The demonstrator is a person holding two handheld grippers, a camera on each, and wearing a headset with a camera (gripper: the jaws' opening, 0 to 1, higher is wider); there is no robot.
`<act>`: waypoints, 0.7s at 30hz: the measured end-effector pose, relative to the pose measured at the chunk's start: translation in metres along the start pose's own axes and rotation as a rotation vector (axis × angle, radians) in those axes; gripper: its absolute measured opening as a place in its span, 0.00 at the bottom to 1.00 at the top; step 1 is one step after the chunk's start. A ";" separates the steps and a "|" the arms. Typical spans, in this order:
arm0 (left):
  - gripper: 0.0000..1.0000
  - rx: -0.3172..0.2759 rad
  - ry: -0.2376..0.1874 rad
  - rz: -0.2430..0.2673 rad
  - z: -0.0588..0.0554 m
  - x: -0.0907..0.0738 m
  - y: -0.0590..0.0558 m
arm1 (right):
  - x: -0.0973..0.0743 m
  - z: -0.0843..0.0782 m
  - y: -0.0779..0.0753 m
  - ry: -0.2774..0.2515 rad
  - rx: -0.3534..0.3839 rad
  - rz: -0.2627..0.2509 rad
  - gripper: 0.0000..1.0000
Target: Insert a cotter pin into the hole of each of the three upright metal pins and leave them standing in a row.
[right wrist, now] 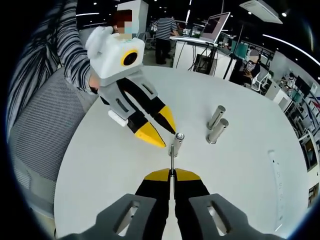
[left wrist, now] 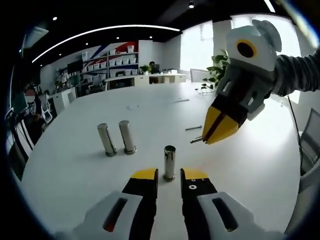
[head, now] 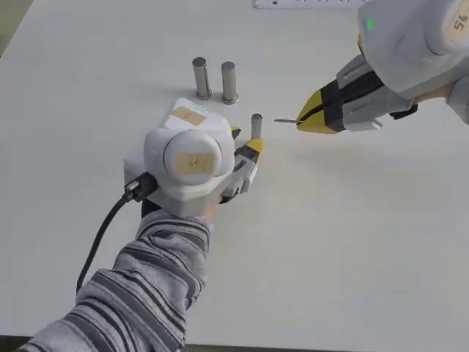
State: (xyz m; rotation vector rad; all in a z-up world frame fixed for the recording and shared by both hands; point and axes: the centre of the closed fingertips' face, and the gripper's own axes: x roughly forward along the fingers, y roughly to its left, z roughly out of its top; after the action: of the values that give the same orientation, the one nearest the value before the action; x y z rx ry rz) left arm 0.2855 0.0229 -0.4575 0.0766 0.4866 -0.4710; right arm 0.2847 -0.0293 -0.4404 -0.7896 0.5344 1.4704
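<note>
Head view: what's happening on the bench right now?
The right tool holds a cotter pin pinched in its tips, pointed at the top of the nearest metal pin, not yet in it. The left tool sits open, close up against that pin. Two other metal pins stand together behind it.

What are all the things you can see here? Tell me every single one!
metal pins: three, silver, upright on the table; two side by side, one apart and nearer the person
cotter pin: one, thin, metallic, tip pointing at the lone pin
table: one, white
cable: one, black, trailing from the casing
left gripper: white, yellow-tipped jaws open either side of the lone pin
right gripper: white, yellow-tipped jaws shut on the cotter pin
sleeve: grey, striped
</note>
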 end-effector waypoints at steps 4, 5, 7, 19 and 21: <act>0.13 -0.043 0.010 0.009 -0.002 0.006 0.000 | 0.002 -0.002 -0.004 -0.007 0.010 -0.013 0.00; 0.13 -0.057 0.011 0.016 -0.003 0.007 0.000 | 0.002 -0.002 -0.005 -0.012 0.011 -0.016 0.00; 0.13 -0.090 0.008 0.030 -0.003 0.011 0.001 | 0.003 -0.001 -0.006 -0.023 0.019 -0.017 0.00; 0.10 -0.153 0.008 0.058 -0.004 0.019 0.000 | 0.014 0.004 -0.012 -0.041 0.038 -0.021 0.00; 0.10 -0.156 0.010 0.059 -0.005 0.019 0.000 | 0.015 0.007 -0.011 -0.054 0.047 -0.015 0.00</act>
State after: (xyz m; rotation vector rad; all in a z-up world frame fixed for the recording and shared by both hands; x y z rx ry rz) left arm 0.2983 0.0160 -0.4710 -0.0567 0.5284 -0.3739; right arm 0.2958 -0.0138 -0.4455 -0.7136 0.5192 1.4559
